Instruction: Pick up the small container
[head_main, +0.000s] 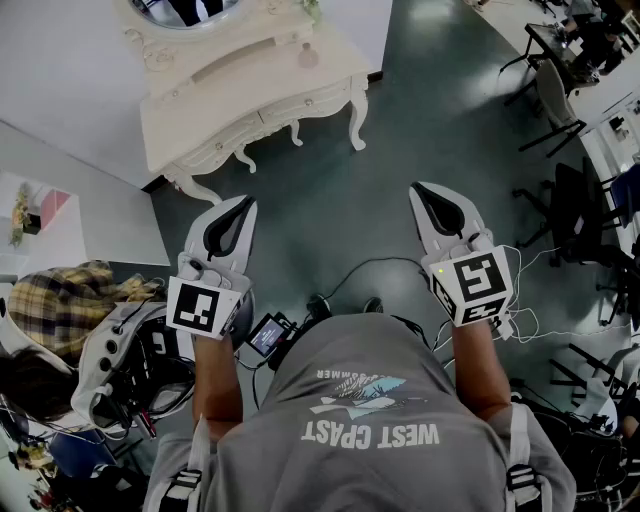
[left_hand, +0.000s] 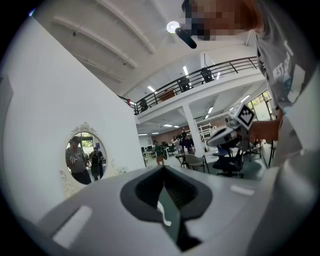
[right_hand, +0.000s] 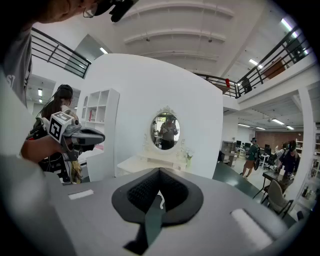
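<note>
A white ornate dressing table (head_main: 200, 110) stands ahead of me on the dark green floor, well beyond both grippers. On its top sits a small pale round container (head_main: 308, 56), too small for detail. My left gripper (head_main: 243, 204) and right gripper (head_main: 418, 189) are held side by side at waist height, both pointing toward the table, jaws together and empty. In the left gripper view the left gripper (left_hand: 163, 168) is shut, with the right gripper (left_hand: 223, 135) off to its side. The right gripper (right_hand: 159, 171) faces the table (right_hand: 142, 163) and its oval mirror (right_hand: 166, 131).
Office chairs (head_main: 565, 205) and desks (head_main: 545, 45) stand at the right. A plaid cloth (head_main: 65, 300) and gear (head_main: 130, 370) lie at my left, and white cables (head_main: 530, 320) trail on the floor. A white partition wall (head_main: 60, 70) stands behind the dressing table.
</note>
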